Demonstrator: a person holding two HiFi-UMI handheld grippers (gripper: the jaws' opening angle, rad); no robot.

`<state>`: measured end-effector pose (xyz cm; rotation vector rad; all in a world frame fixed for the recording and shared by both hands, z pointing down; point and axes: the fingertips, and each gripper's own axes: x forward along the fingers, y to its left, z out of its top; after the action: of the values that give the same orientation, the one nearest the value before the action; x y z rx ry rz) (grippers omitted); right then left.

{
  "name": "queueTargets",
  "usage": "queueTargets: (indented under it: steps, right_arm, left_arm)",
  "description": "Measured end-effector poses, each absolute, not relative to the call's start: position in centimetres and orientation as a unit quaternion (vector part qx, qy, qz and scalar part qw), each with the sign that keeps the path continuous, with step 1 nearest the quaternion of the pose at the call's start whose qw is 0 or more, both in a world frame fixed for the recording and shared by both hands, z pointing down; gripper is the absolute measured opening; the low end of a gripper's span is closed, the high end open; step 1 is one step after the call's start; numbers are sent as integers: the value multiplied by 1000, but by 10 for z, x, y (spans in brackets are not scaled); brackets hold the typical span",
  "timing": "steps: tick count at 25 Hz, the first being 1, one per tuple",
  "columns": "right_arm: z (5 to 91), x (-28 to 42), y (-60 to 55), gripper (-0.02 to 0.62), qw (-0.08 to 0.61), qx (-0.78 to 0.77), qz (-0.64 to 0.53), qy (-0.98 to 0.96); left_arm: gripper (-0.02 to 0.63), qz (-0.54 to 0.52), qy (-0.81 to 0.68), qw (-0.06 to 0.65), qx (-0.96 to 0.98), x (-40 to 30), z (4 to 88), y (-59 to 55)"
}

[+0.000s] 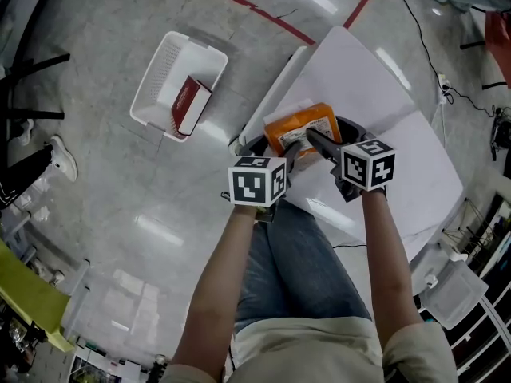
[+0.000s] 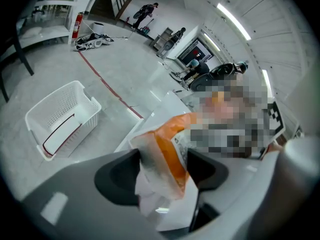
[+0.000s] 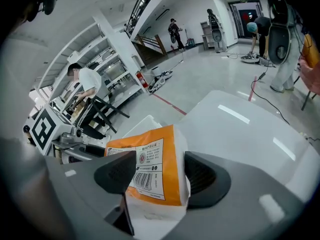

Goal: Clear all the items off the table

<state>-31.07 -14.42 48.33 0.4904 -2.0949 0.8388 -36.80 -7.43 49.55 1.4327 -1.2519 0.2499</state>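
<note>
An orange and white sealed package (image 1: 306,124) with a printed barcode label is held between both grippers at the near left edge of the white table (image 1: 383,94). My left gripper (image 1: 292,150) grips its left end; in the left gripper view the package (image 2: 167,156) fills the gap of the gripper (image 2: 162,171), with both pads against it. My right gripper (image 1: 318,144) grips the other end; in the right gripper view the package (image 3: 150,169) sits pressed between the two dark pads of that gripper (image 3: 160,176).
A white slotted basket (image 1: 164,70) stands on the floor to the left of the table, with a red and white box (image 1: 188,106) in it; it also shows in the left gripper view, the basket (image 2: 60,114). Shelving and people stand far off.
</note>
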Motion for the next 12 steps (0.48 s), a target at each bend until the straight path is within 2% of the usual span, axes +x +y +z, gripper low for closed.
queueTargets:
  steps: [12]
  right_arm:
    - [477, -386, -137, 298, 397, 148, 317, -848]
  left_arm:
    - [285, 75, -589, 566, 572, -438, 489, -61]
